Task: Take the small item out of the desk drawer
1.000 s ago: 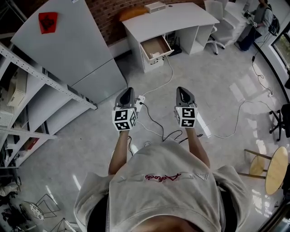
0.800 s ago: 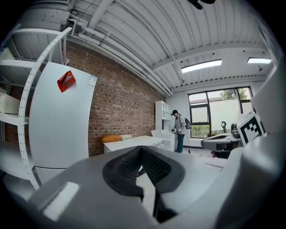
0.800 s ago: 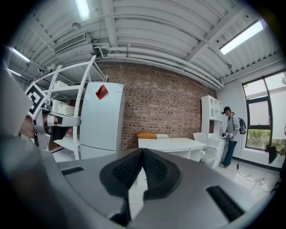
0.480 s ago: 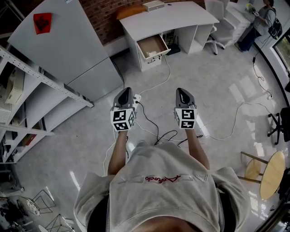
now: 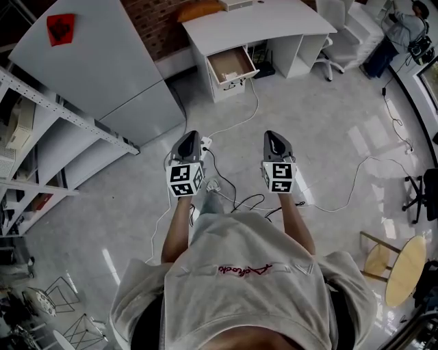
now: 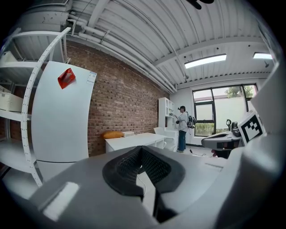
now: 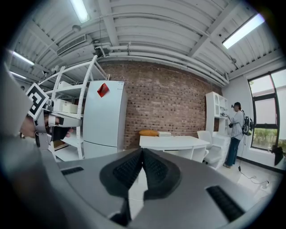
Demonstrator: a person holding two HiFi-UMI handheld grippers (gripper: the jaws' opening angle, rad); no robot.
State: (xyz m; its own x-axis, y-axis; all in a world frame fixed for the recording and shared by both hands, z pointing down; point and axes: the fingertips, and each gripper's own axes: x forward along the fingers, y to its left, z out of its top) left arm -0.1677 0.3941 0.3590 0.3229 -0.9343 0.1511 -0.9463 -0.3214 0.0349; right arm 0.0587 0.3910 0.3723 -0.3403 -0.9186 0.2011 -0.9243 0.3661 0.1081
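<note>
Though drawer [image 5: 231, 64] gapes — far ahead | left gripper [image 5: 190, 139], right gripper [image 5: 274, 138] clenched empty | floor [image 5: 321, 137] between

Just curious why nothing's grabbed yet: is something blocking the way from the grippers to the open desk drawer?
Nothing solid shows. Between the left gripper, the right gripper and the open drawer lies only floor with loose cables. The drawer is just far off; its small item cannot be made out.

An office-like workroom of industrial build is shown: a brick wall [image 7: 170, 103] is seen behind a white desk [image 5: 260, 20] with an open drawer [image 5: 231, 65] and a swivel chair [image 5: 334, 42]. Metal shelving [image 5: 61, 111] is set beside a tall white refrigerator [image 5: 102, 61]. Cables [image 5: 257, 104] are trailed over the polished floor [image 5: 328, 130], and pipes [image 7: 147, 47] and strip lights [image 7: 243, 30] are left exposed overhead.
</note>
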